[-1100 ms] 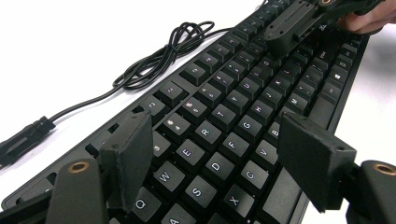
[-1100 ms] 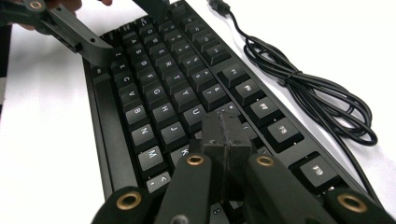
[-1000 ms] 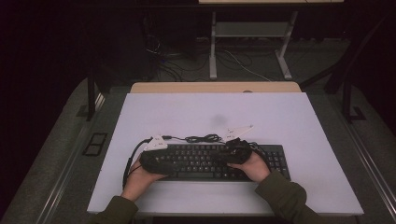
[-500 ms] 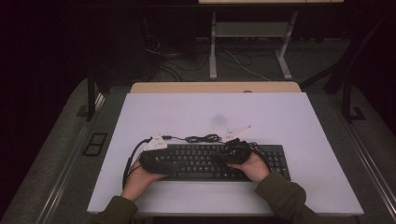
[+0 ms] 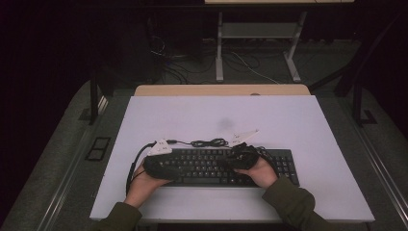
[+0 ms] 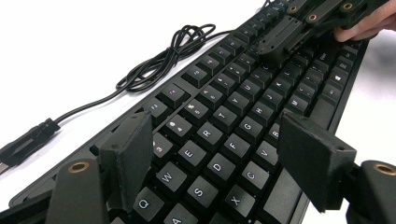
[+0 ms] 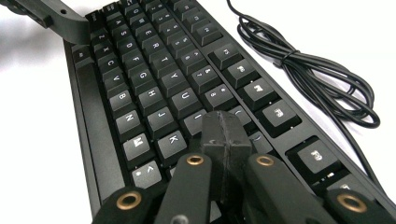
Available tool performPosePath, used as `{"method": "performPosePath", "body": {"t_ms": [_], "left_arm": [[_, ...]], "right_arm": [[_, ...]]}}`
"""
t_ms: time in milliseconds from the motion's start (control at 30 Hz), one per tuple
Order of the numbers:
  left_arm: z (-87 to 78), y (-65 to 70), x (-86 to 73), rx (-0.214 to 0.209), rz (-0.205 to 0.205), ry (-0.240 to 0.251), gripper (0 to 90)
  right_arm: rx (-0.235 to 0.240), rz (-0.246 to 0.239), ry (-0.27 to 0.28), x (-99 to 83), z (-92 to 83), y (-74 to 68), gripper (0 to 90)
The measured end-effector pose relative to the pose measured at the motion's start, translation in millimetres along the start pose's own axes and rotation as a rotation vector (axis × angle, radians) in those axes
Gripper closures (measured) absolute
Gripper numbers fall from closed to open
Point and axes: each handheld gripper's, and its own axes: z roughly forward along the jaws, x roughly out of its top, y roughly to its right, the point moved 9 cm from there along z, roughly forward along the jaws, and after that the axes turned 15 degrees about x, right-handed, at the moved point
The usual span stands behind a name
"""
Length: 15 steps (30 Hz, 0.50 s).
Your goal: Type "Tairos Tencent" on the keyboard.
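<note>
Black keyboard (image 5: 219, 166) lying flat near the table's (image 5: 288, 120) front edge. Left gripper (image 6: 219, 158) spread open above its left-hand letter keys; right gripper (image 7: 227, 135) pinched shut, empty, tips on keys mid-keyboard. Coiled cable (image 5: 208, 143) just behind the keyboard.

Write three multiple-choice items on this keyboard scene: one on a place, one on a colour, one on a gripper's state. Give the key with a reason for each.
1. Where does the coiled cable lie?
A. on the table behind the keyboard
B. on the keys
C. on the floor

2. What colour is the keyboard?
A. white
B. black
C. red

3. How do the right gripper's jaws stand?
A. wide apart
B. clamped on the cable
C. pressed together over the keys

Key: 1 A, the high view shows it on the table beyond the keyboard's far edge. 2 B, body and keys are black. 3 C, the right gripper view shows the pads meeting with nothing between.
</note>
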Motion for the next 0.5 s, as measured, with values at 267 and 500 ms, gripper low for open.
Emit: {"method": "performPosePath", "body": {"t_ms": [267,500], "left_arm": [[-1.1,-0.7,0.7,0.0,0.002,0.002,26.5],[-2.9,-1.2,1.8,0.003,-0.004,0.005,26.7]], "right_arm": [[0.019,0.008,0.039,4.3,-3.9,-1.1,87.2],[0.02,0.013,0.079,8.6,-8.5,-0.4,68.6]]}}
